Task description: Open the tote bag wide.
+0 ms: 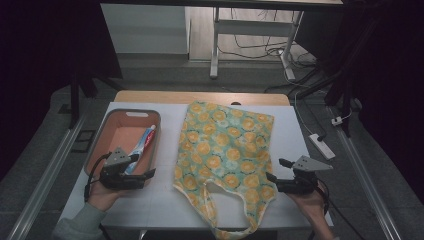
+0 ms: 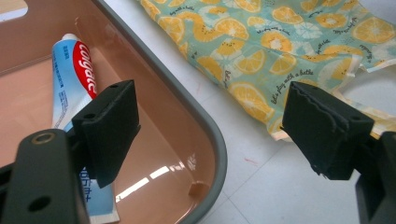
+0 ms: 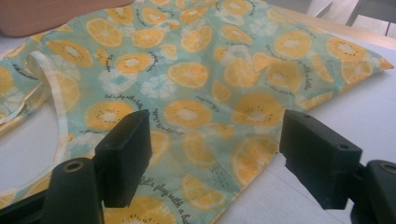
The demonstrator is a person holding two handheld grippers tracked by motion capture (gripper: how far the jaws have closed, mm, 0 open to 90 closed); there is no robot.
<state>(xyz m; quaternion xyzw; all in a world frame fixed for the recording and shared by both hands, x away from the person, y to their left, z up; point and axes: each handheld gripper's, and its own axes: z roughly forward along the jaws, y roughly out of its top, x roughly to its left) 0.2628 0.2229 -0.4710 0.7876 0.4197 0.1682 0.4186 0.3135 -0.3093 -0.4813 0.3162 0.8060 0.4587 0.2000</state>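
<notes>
Your left tongs (image 1: pixel 142 176) hover spread and empty at the near right corner of the pink plastic bin with the grey rim (image 1: pixel 106 123), which stands at the left of the white worktop (image 1: pixel 165 200). The white, blue and red toothpaste tube (image 1: pixel 143 142) lies inside that bin along its right wall, untouched.

Your right tongs (image 1: pixel 276 171) are likewise spread and empty, poised just beside the near right edge of the teal fabric tote bag printed with orange slices (image 1: pixel 222 147).

The bag lies flat in the middle of the worktop, mouth and handles toward you, one handle loop (image 1: pixel 230 227) hanging off the near edge. Its mouth is not opened.

Judgement: the work appears to be at its start. Nothing is gripped and nothing is packed; opening the bag and moving the tube into it would remain.
</notes>
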